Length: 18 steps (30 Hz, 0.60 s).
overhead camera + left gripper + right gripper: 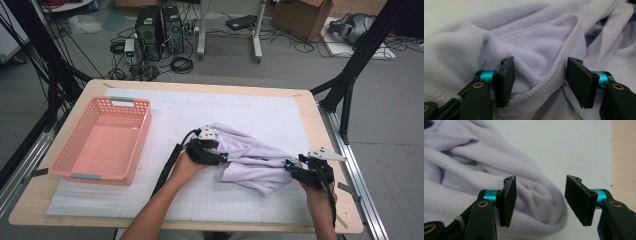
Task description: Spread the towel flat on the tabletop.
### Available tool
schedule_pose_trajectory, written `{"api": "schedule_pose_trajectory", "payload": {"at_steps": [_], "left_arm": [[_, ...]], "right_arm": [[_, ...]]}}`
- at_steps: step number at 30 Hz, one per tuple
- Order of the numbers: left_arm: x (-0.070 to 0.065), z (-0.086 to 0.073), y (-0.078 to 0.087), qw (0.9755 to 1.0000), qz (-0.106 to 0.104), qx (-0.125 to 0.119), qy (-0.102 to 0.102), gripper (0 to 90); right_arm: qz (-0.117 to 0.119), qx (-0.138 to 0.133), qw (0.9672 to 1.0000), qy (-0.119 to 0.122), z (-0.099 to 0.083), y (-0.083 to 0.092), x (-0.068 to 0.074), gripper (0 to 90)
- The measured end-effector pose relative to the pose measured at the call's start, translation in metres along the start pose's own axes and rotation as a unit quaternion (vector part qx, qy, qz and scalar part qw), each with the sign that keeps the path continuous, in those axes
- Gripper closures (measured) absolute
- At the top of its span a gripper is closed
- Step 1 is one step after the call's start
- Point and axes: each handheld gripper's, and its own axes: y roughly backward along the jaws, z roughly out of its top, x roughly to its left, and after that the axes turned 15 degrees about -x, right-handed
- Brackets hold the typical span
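Two open hand-held grippers flank a lilac cloth (pixel 252 157) on the white-matted table (pixel 310 115).

L gripper (pixel 539 82) jaws apart, lilac cloth (pixel 531 42) hem btwn them

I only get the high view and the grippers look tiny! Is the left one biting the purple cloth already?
Observer: Not yet. In the left gripper view the left gripper is open, with the stitched hem of the cloth running between its jaws.
Operator: What about the other one?
Observer: The right gripper is open too. A rounded fold of the cloth sits in the gap, nearer one jaw.
Operator: Is the cloth smooth up close?
Observer: No, it has a fine ribbed weave and is bunched into deep creases.
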Motion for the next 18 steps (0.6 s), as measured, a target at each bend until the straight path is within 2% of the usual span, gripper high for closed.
{"api": "schedule_pose_trajectory", "payload": {"at_steps": [1, 2, 4, 5, 6, 7, 10, 12, 15, 18], "left_arm": [[-0.001, 0.0, 0.0, 0.9999, 0.007, 0.003, -0.013, 50.6], [-0.002, 0.001, 0.0, 0.9998, 0.013, 0.004, -0.016, 58.3], [0.002, 0.003, 0.004, 0.9999, 0.014, 0.001, -0.007, 74.2], [0.004, 0.004, 0.007, 0.9998, 0.018, 0.001, -0.006, 76.8], [0.006, 0.005, 0.01, 0.9997, 0.023, -0.002, -0.003, 78.0], [0.009, 0.006, 0.014, 0.9995, 0.03, -0.005, 0.002, 78.4], [0.019, 0.009, 0.027, 0.9972, 0.064, -0.032, 0.023, 79.2], [0.025, 0.011, 0.036, 0.9952, 0.085, -0.041, 0.026, 79.2], [0.033, 0.009, 0.046, 0.9925, 0.113, -0.04, 0.024, 79.1], [0.041, 0.005, 0.057, 0.9861, 0.149, -0.06, 0.043, 79.0]], "right_arm": [[0.009, 0.003, 0.9999, -0.007, -0.003, -0.003, 0.0, 42.5], [0.012, 0.004, 0.9999, -0.01, -0.005, -0.004, 0.0, 43.7], [0.02, 0.008, 0.9997, -0.009, -0.007, -0.008, 0.0, 52.1], [0.027, 0.008, 0.9996, -0.008, -0.007, -0.008, 0.0, 59.6], [0.033, 0.009, 0.9994, -0.006, -0.007, -0.008, 0.001, 66.6], [0.036, 0.008, 0.9993, 0.006, -0.007, -0.007, 0.002, 70.8], [0.038, 0.002, 0.999, 0.026, -0.003, -0.001, 0.006, 74.8], [0.044, -0.002, 0.9986, 0.028, 0.0, 0.003, 0.008, 75.1], [0.09, -0.02, 0.9948, 0.044, 0.006, 0.012, 0.021, 75.1], [0.136, -0.035, 0.9876, 0.071, 0.014, 0.02, 0.043, 75.1]]}}
